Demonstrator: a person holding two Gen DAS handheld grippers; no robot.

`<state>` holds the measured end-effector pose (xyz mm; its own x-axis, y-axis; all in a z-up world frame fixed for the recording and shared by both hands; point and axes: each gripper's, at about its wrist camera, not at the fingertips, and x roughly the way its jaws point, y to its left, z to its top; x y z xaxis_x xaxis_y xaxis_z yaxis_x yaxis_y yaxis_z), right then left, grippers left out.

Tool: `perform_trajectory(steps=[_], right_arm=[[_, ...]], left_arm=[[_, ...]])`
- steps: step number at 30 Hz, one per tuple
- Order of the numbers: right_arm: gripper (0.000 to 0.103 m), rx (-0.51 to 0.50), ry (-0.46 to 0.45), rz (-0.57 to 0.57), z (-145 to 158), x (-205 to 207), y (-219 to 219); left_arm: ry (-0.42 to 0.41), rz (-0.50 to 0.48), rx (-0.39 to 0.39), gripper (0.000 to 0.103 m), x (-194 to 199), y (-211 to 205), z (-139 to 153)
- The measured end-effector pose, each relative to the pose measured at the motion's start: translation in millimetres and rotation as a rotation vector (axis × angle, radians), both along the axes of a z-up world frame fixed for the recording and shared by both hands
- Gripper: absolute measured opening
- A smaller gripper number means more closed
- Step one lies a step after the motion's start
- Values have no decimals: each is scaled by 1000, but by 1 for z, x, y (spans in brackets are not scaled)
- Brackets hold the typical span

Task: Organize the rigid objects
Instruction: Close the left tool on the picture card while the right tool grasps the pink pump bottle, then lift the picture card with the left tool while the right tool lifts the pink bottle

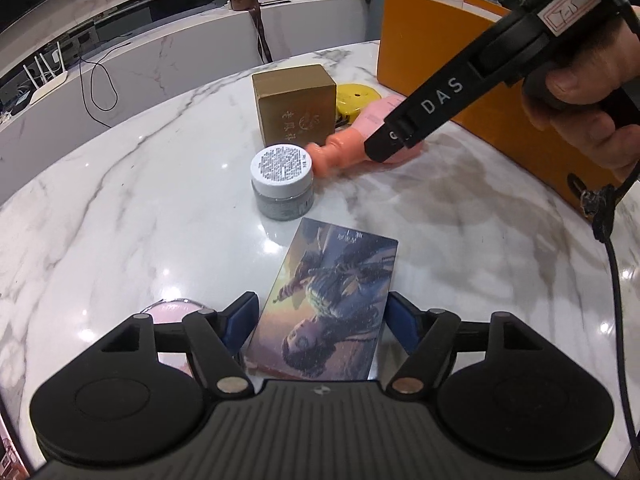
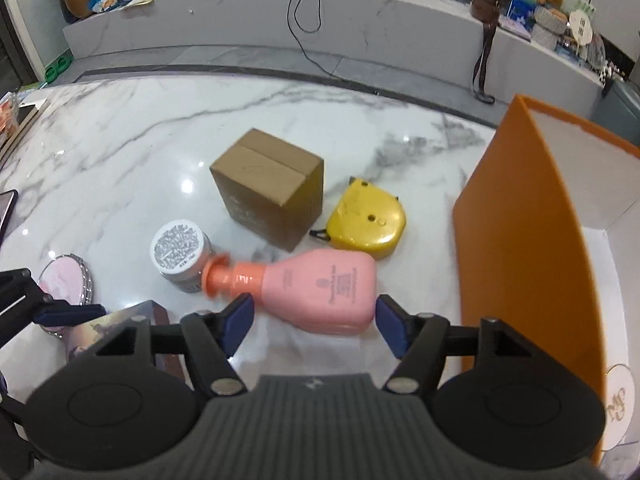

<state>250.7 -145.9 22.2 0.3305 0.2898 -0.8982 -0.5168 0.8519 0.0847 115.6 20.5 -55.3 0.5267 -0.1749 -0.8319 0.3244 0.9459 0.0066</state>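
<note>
The brown carton [image 2: 269, 188] stands upright near the middle of the marble counter [image 2: 120, 140], and everything else is placed from it, left to right as the right wrist view shows it.

Far to the carton's left, towards the camera, a pink round compact [image 2: 66, 276] lies flat on the counter. Just right of the compact, the left tongs [image 1: 320, 320] stand spread with an illustrated card box [image 1: 324, 308] between the blue pads; a gap shows on each side, so they straddle it without pressing it (the box lies flat, its picture upward).

Closer to the carton's left front corner sits a grey jar with a white printed lid [image 2: 181, 254], upright. The orange cap of a pink bottle [image 2: 320, 290] touches or nearly touches the jar's side. The bottle lies on its side in front of the carton, cap to the left, base to the right.

The right tongs [image 2: 314, 322] are spread around the bottle's wide body, one pad at the shoulder and the other at the base; whether the pads touch it cannot be told.

Just right of the carton a yellow tape measure [image 2: 366, 222] lies flat. Further right stands an open orange box [image 2: 516, 240] with a white inside, its wall rising above the bottle's base.
</note>
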Motion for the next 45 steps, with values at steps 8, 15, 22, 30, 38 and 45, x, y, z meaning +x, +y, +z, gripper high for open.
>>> perform_trajectory(steps=[8, 15, 22, 30, 38, 45], right_arm=[[71, 22, -31, 4, 1, 3, 2], [73, -14, -12, 149, 1, -4, 8], [72, 5, -5, 223, 15, -21, 5], [76, -51, -174, 343, -3, -23, 20], [54, -118, -98, 363, -15, -17, 20], [60, -81, -78, 353, -7, -23, 15]], left_arm=[[-3, -6, -7, 85, -4, 1, 0], [2, -6, -4, 85, -5, 2, 1], [2, -5, -4, 85, -6, 3, 1], [-20, -22, -7, 89, -7, 1, -1], [-31, -40, -7, 90, -5, -4, -1], [-34, -36, -7, 90, -4, -4, -1]])
